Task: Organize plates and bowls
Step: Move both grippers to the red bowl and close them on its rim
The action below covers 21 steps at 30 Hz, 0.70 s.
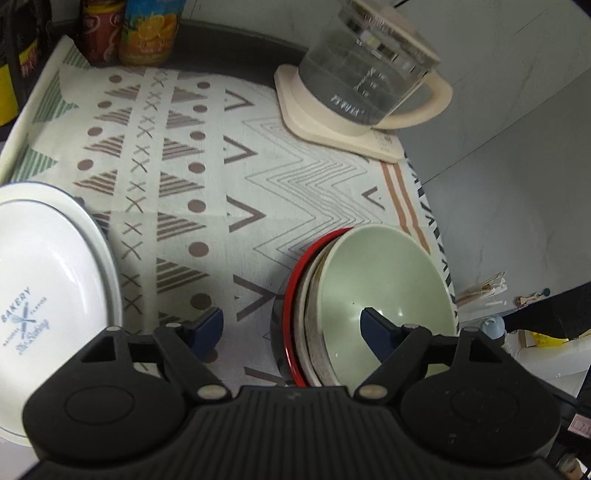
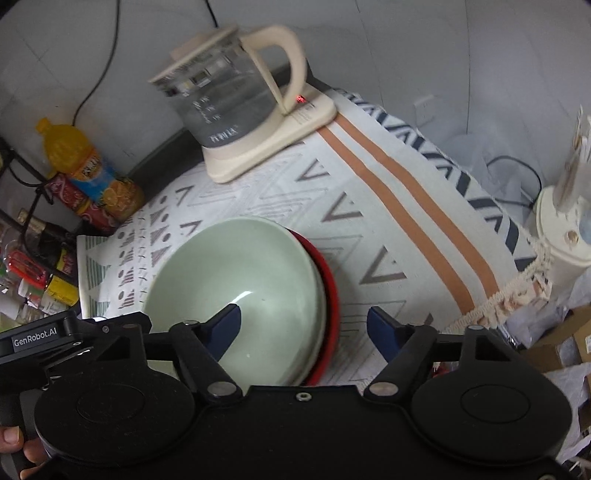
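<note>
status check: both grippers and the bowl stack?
Left hand-held gripper open, right hand-held gripper open, each straddling the stack's rim. Green bowl nested atop red bowl. White plates left. Kettle behind, clear.

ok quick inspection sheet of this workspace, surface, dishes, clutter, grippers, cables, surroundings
surface: patterned cloth covers the table, fringed at one edge.
job's things: green bowl nested on top of a bowl stack with a red rim; white plates stacked at the left.
clutter: glass kettle on its base; juice bottle and red can at the back.
grippers: left gripper and right gripper both open, straddling the bowl stack's rim.
cables: black cable on the wall.
surroundings: grey wall, shelf of jars, cardboard boxes.
</note>
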Each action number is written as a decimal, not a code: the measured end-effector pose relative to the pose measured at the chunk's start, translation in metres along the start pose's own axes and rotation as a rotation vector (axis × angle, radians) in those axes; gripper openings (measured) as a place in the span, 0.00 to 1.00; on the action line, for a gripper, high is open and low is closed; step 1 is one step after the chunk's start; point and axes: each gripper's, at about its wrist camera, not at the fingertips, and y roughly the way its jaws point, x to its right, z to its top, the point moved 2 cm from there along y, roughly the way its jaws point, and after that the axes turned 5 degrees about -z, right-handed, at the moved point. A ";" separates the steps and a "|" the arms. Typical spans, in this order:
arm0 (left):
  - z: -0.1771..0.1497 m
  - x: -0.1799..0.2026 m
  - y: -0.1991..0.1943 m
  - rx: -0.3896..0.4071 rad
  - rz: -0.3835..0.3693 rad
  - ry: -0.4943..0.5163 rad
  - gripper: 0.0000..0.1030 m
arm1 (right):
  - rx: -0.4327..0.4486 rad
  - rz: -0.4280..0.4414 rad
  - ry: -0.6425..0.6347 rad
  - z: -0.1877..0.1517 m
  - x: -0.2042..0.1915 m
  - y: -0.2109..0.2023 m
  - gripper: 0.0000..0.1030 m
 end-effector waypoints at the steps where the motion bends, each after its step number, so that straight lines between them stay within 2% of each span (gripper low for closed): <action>1: 0.000 0.000 0.004 -0.008 0.004 -0.001 0.76 | -0.011 0.003 0.002 -0.001 0.001 0.003 0.66; 5: -0.002 0.000 0.017 -0.041 0.018 -0.009 0.72 | -0.053 0.007 0.018 -0.004 0.006 0.018 0.62; 8: -0.004 0.000 0.027 -0.067 0.034 -0.013 0.65 | -0.083 0.011 0.024 -0.006 0.007 0.028 0.58; 11: -0.006 -0.001 0.035 -0.099 0.052 -0.032 0.55 | -0.109 0.024 0.030 -0.008 0.008 0.036 0.54; 16: -0.007 -0.001 0.043 -0.120 0.058 -0.040 0.35 | -0.135 0.027 0.036 -0.009 0.011 0.045 0.42; 21: -0.007 0.001 0.047 -0.127 0.052 -0.035 0.27 | -0.141 0.028 0.011 -0.009 0.005 0.051 0.35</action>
